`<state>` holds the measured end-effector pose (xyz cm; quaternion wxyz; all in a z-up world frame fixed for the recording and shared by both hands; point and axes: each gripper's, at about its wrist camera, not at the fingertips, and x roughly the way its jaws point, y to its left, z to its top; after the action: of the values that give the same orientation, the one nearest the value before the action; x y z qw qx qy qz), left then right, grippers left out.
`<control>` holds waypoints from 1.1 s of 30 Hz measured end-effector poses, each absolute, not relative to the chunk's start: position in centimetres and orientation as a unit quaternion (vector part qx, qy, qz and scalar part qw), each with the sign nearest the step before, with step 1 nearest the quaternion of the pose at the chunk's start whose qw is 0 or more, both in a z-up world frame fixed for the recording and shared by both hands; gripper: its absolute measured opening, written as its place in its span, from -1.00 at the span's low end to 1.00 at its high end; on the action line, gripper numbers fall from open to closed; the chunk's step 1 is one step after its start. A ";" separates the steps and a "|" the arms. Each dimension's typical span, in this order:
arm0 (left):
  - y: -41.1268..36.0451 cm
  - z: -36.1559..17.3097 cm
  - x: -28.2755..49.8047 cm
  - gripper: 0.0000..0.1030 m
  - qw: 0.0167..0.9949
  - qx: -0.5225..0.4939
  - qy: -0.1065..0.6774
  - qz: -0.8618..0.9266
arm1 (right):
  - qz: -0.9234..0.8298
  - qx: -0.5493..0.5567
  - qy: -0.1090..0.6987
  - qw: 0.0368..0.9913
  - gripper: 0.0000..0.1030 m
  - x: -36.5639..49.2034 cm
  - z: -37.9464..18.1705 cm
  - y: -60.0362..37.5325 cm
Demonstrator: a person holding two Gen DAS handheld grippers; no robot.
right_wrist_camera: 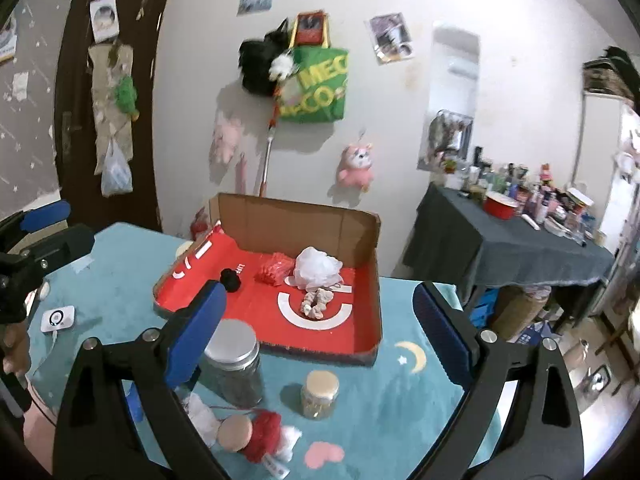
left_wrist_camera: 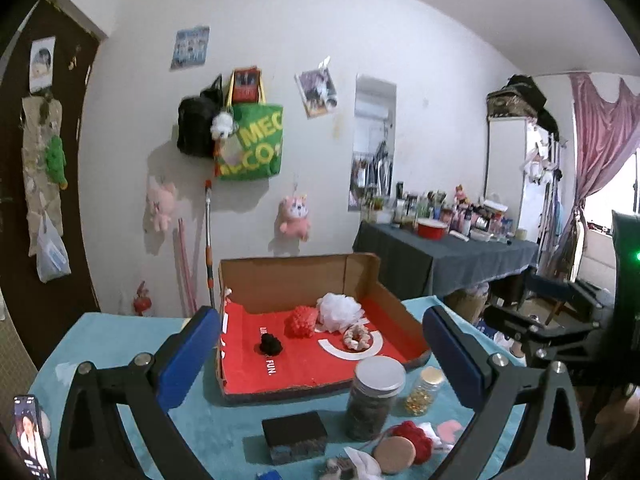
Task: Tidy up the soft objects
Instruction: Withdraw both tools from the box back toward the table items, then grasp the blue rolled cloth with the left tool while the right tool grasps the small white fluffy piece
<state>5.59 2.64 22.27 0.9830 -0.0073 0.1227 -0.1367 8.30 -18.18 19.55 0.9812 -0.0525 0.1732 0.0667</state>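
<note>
Both the left gripper (left_wrist_camera: 320, 354) and the right gripper (right_wrist_camera: 320, 320) gape wide and empty above the blue table, where the fluffy red yarn ball (right_wrist_camera: 264, 434) looks light and squashy, best pinched around its middle.

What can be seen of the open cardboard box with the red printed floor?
The open cardboard box is shallow, with plain brown walls and a red floor printed with white shapes. It rests on the teal tablecloth. Inside lie a white mesh puff, a red mesh puff, a black scrunchie and a pale scrunchie. Neither gripper touches it.
</note>
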 end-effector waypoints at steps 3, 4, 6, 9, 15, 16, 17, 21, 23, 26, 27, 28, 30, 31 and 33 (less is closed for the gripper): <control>1.9 21.3 2.8 1.00 0.986 -0.003 0.100 -0.135 | 0.056 -0.038 0.153 0.986 0.87 5.6 18.4 -18.5; 1.6 20.9 2.0 1.00 0.987 0.001 0.091 -0.133 | 0.052 -0.034 0.144 0.988 0.87 4.7 18.0 -18.6; 1.0 20.0 0.7 1.00 0.989 0.008 0.080 -0.128 | 0.042 -0.031 0.128 0.990 0.88 3.0 17.2 -18.8; 0.7 18.6 -1.0 1.00 0.991 0.009 0.069 -0.115 | 0.030 -0.019 0.114 0.993 0.91 1.0 16.1 -19.4; 0.6 15.2 -1.8 1.00 0.989 -0.009 0.085 -0.117 | 0.020 0.003 0.067 0.998 0.91 -2.6 13.5 -20.8; 0.6 14.6 -1.8 1.00 0.989 -0.010 0.087 -0.115 | 0.015 -0.003 0.061 0.998 0.91 -3.1 13.0 -20.7; 0.7 14.1 -2.0 1.00 0.990 -0.010 0.088 -0.113 | 0.011 -0.010 0.058 0.998 0.91 -3.5 12.5 -20.7; 0.5 11.8 -2.1 1.00 0.988 -0.013 0.104 -0.116 | 0.012 -0.002 0.072 0.997 0.91 -3.7 10.4 -20.6; 0.5 10.9 -1.9 1.00 0.987 -0.016 0.115 -0.115 | 0.007 0.002 0.082 0.997 0.91 -3.5 9.2 -20.7; 0.4 9.6 -1.7 1.00 0.985 -0.018 0.128 -0.114 | 0.006 0.009 0.099 0.995 0.91 -3.4 7.4 -20.7; 0.3 9.2 -1.5 1.00 0.984 -0.017 0.134 -0.115 | 0.006 0.008 0.103 0.995 0.91 -3.3 6.9 -20.6; 0.3 8.8 -1.4 1.00 0.983 -0.017 0.140 -0.116 | 0.006 0.007 0.112 0.994 0.91 -3.1 6.3 -20.5; 0.2 8.0 -1.1 1.00 0.981 -0.020 0.155 -0.118 | 0.009 0.016 0.138 0.990 0.91 -2.4 4.8 -20.5; 0.2 7.6 -0.9 1.00 0.980 -0.021 0.161 -0.119 | 0.010 0.019 0.145 0.989 0.91 -2.2 4.4 -20.6; 0.2 6.8 -0.4 1.00 0.977 -0.022 0.176 -0.117 | 0.008 0.022 0.159 0.987 0.91 -1.7 3.4 -20.6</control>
<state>-0.44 0.21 6.78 0.9771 -0.0216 0.1765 -0.1170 -1.66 -20.61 3.40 0.9869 0.0219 0.1594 0.0076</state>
